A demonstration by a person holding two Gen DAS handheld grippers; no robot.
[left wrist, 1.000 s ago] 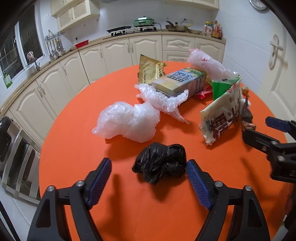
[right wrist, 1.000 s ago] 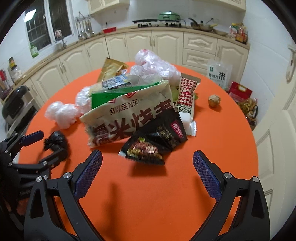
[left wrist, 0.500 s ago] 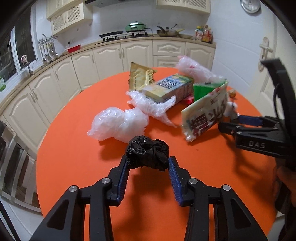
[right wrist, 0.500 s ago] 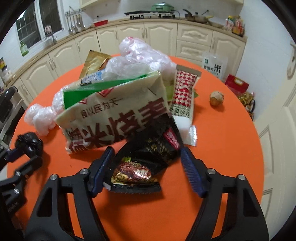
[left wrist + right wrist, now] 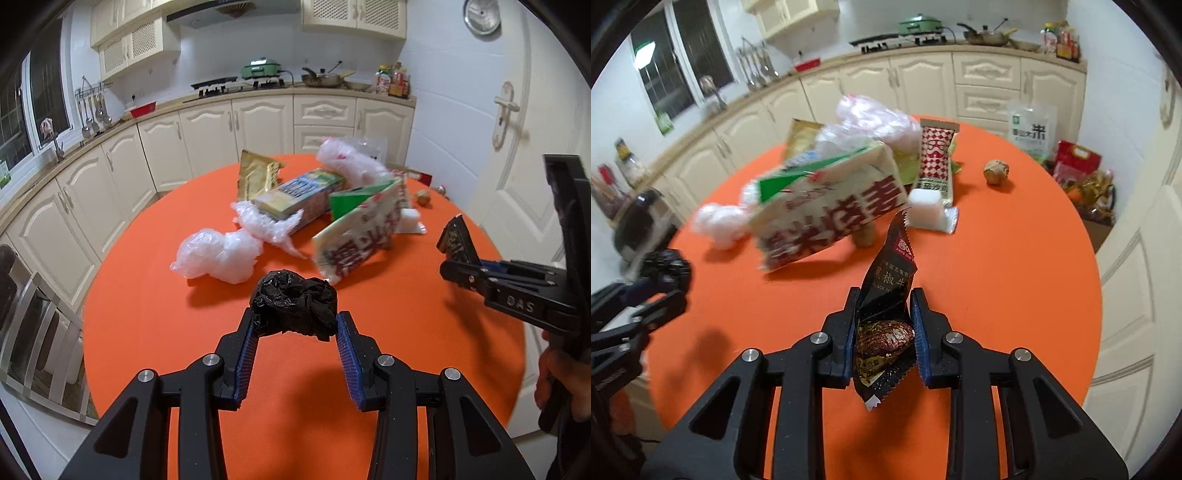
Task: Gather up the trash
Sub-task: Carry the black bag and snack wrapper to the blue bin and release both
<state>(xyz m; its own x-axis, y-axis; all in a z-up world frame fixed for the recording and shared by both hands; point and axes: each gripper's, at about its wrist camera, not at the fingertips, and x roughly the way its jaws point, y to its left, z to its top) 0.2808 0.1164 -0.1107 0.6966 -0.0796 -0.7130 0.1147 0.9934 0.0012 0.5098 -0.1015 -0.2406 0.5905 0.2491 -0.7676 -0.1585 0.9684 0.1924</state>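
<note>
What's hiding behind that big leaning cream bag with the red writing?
Behind the big cream bag with red writing peek a green flap, a blue-and-yellow carton, crinkly clear plastic bags and a gold packet. Their lower parts are covered, so anything more stays hidden.

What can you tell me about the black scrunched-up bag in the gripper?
The black plastic bag is a crumpled, shiny, wrinkly ball of thin film. The left gripper pinches it between its blue-padded fingers, one on each side. It appears lifted just above the orange table, nearer than the clear plastic bags; nothing else touches it.
</note>
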